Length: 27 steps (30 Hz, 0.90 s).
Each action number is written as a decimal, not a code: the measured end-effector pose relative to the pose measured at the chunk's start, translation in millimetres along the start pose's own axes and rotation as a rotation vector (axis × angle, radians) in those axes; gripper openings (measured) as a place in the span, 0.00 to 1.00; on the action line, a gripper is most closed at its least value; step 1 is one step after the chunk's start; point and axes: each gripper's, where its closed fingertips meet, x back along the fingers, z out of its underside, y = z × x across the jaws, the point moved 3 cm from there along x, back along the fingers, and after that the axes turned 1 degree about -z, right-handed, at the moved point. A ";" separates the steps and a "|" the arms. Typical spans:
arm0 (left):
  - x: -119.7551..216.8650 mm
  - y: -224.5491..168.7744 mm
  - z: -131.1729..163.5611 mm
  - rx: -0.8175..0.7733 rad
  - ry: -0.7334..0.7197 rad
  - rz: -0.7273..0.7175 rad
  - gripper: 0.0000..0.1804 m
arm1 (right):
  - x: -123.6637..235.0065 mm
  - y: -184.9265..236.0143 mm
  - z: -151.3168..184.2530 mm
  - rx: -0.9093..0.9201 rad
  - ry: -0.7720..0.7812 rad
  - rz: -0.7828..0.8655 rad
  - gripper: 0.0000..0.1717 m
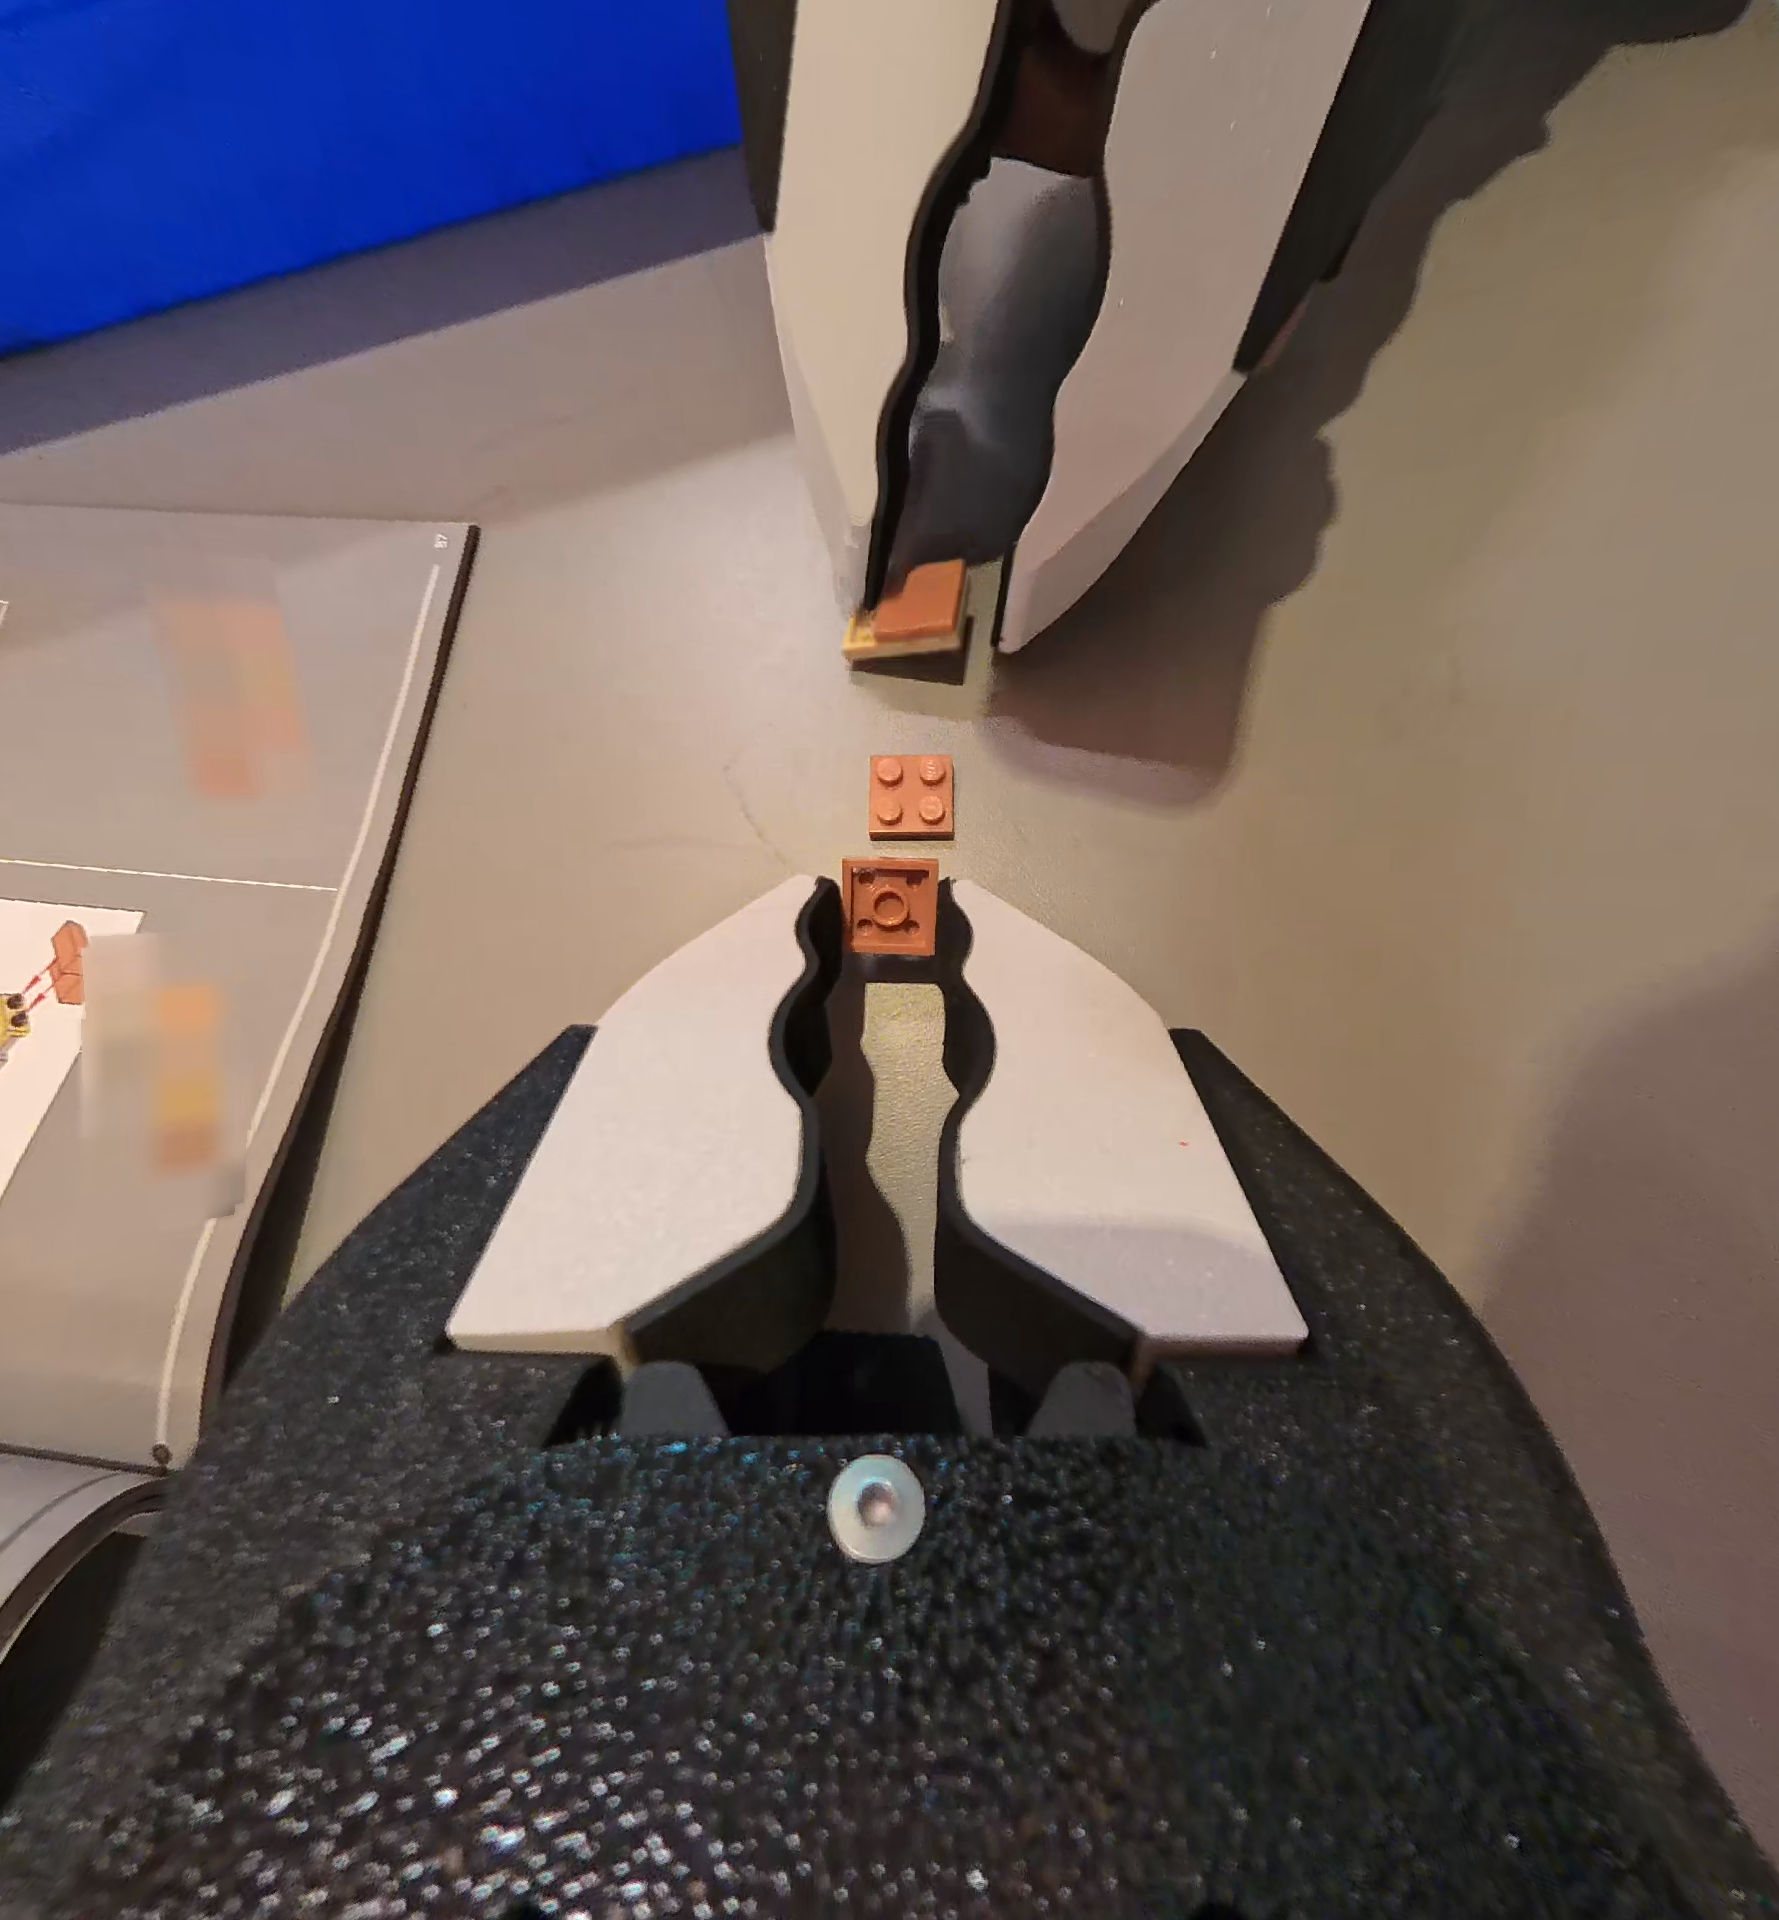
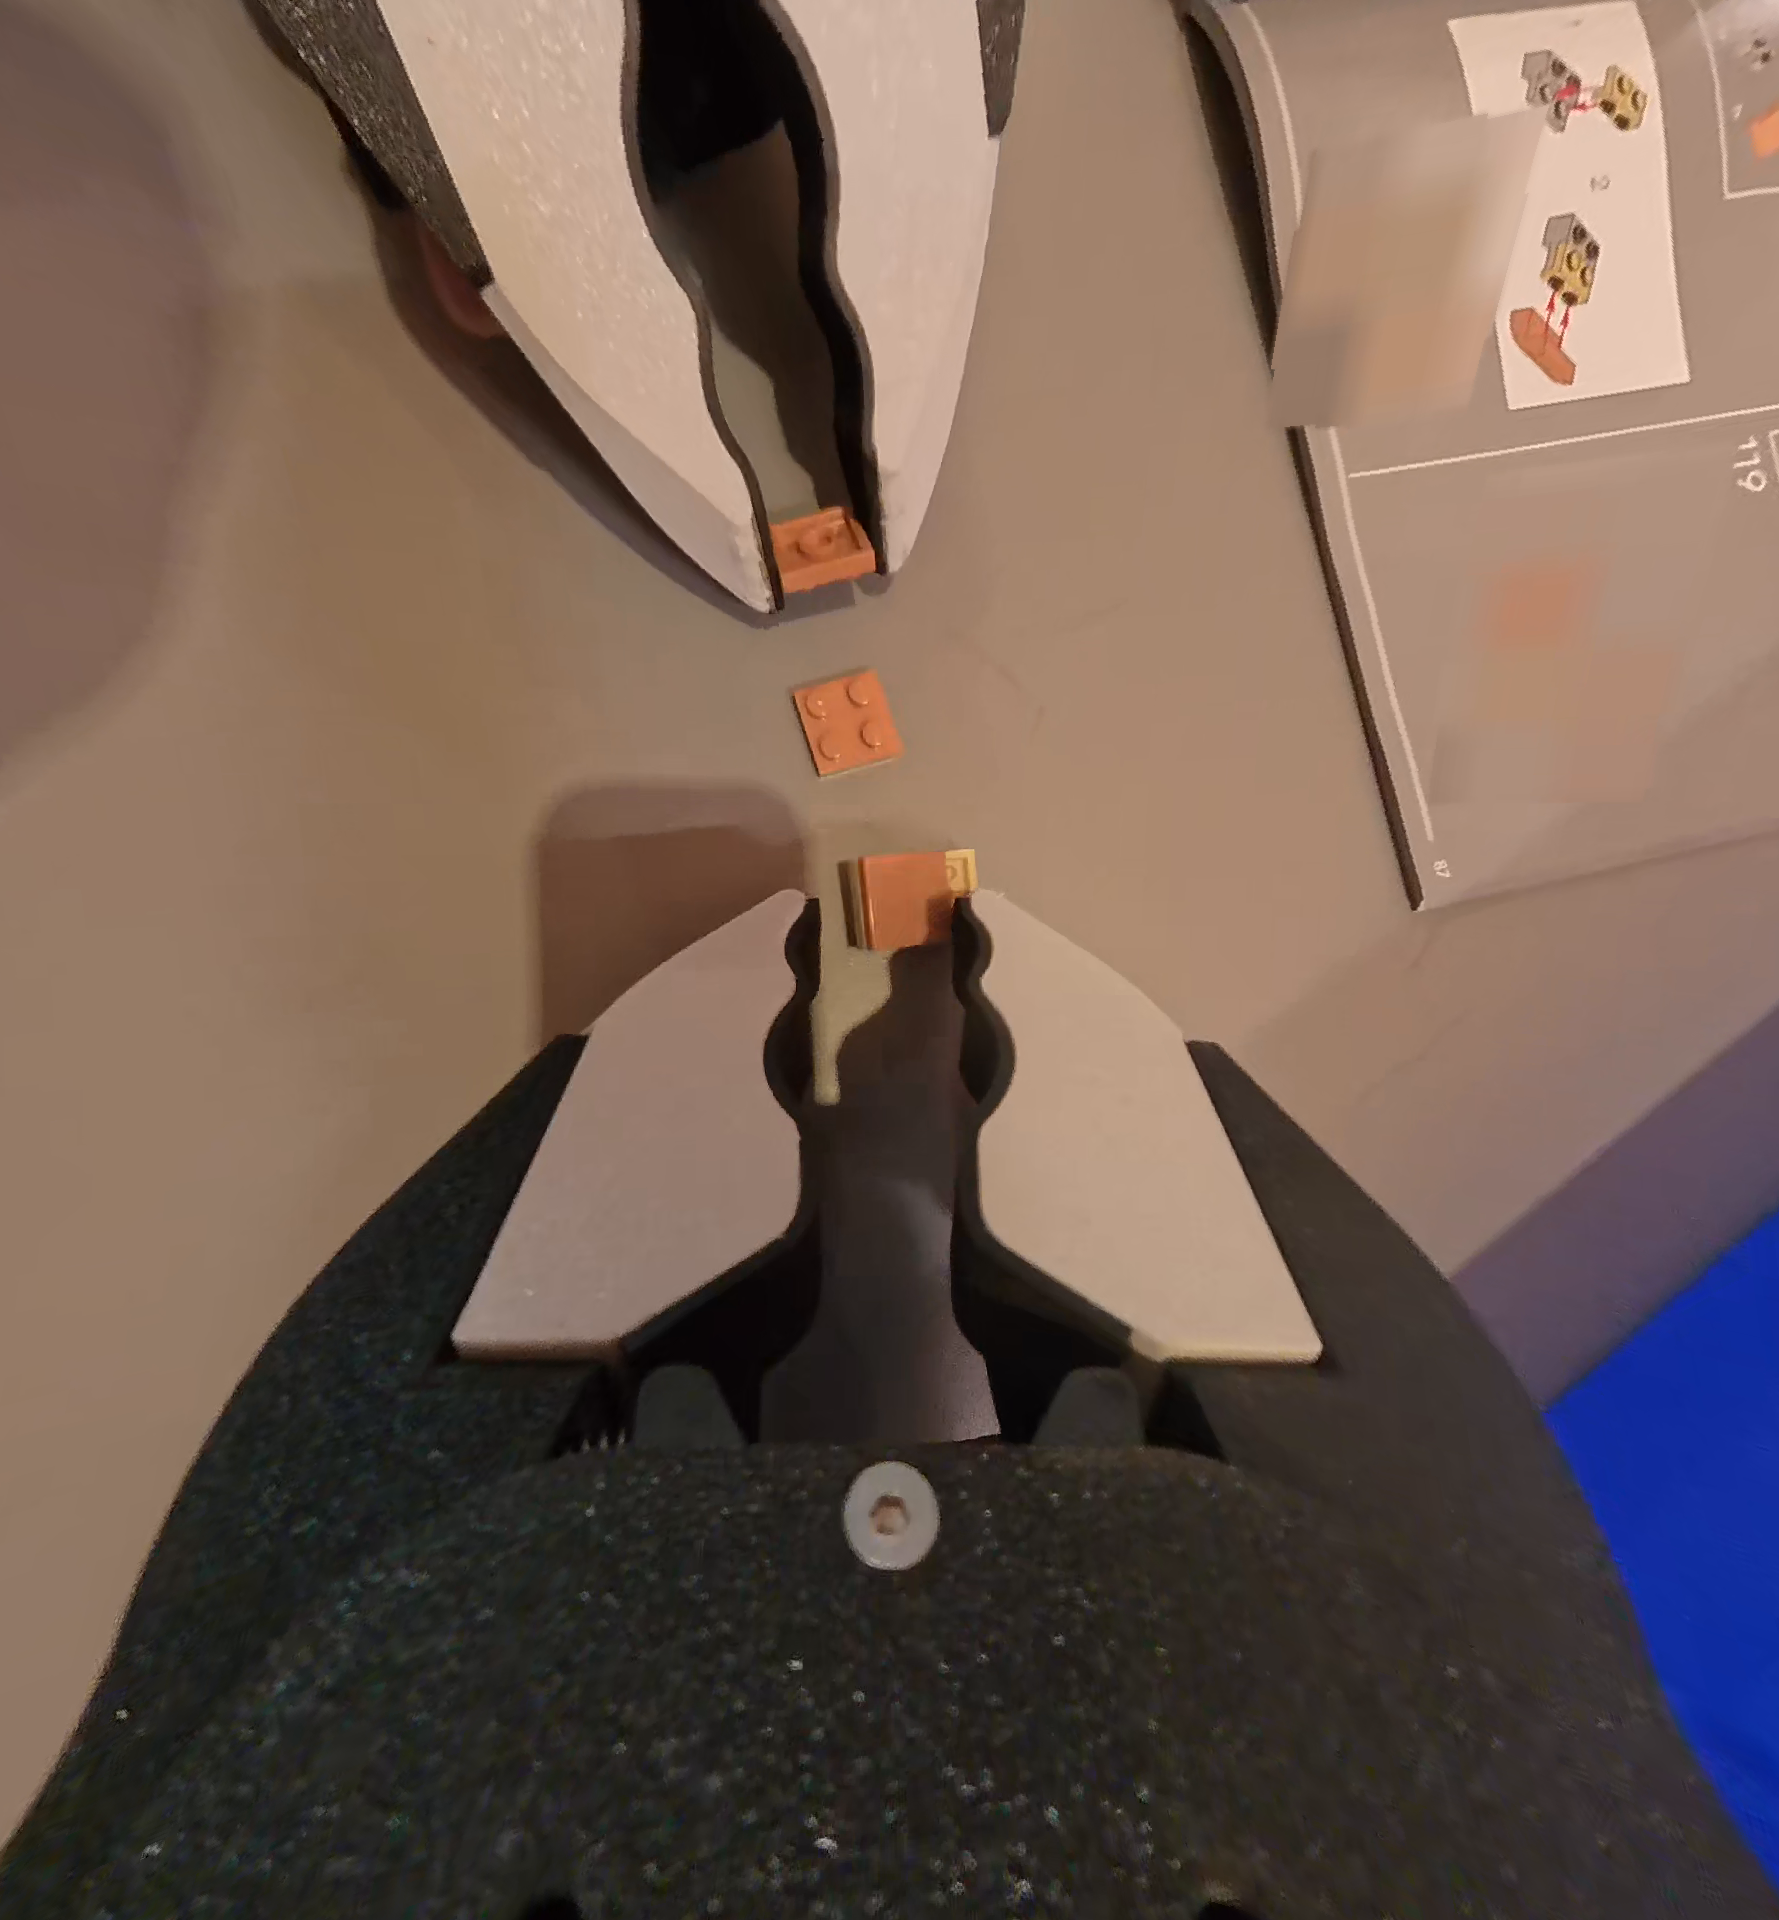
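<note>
My left gripper point(image 1: 890, 896) is shut on an orange-brown square plate point(image 1: 891, 906), which it holds underside up by its two side edges. The right wrist view shows that gripper point(image 2: 823, 582) and plate point(image 2: 820, 558) just above the grey table point(image 1: 1280, 883). A second orange-brown plate point(image 1: 911, 795) lies studs up on the table between the two grippers, and also shows in the right wrist view point(image 2: 849, 724). My right gripper point(image 2: 885, 906) straddles a small stack point(image 2: 900, 899), an orange tile on a tan piece. One pad touches it and a gap shows at the other. The left wrist view shows the same gripper point(image 1: 937, 623) and stack point(image 1: 916, 613).
An open instruction booklet point(image 1: 189, 883) lies on the table beside the left gripper, at the upper right in the right wrist view point(image 2: 1591, 540). A blue surface point(image 1: 293, 156) lies beyond the table edge, and also shows in the right wrist view point(image 2: 1716, 1455). One gripper's finger ends stand about 6 cm off the other's.
</note>
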 end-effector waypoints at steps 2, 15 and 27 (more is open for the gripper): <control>-0.3 -0.5 0.2 -0.004 0.004 0.002 0.09 | -0.2 0.1 -0.1 0.001 -0.004 0.002 0.12; 7.0 3.3 -6.9 0.037 -0.085 0.013 0.09 | 2.3 0.3 -6.9 0.036 -0.063 0.009 0.11; 12.8 3.3 -20.1 0.186 -0.197 0.077 0.09 | 3.9 -9.4 -11.9 0.030 -0.143 0.070 0.11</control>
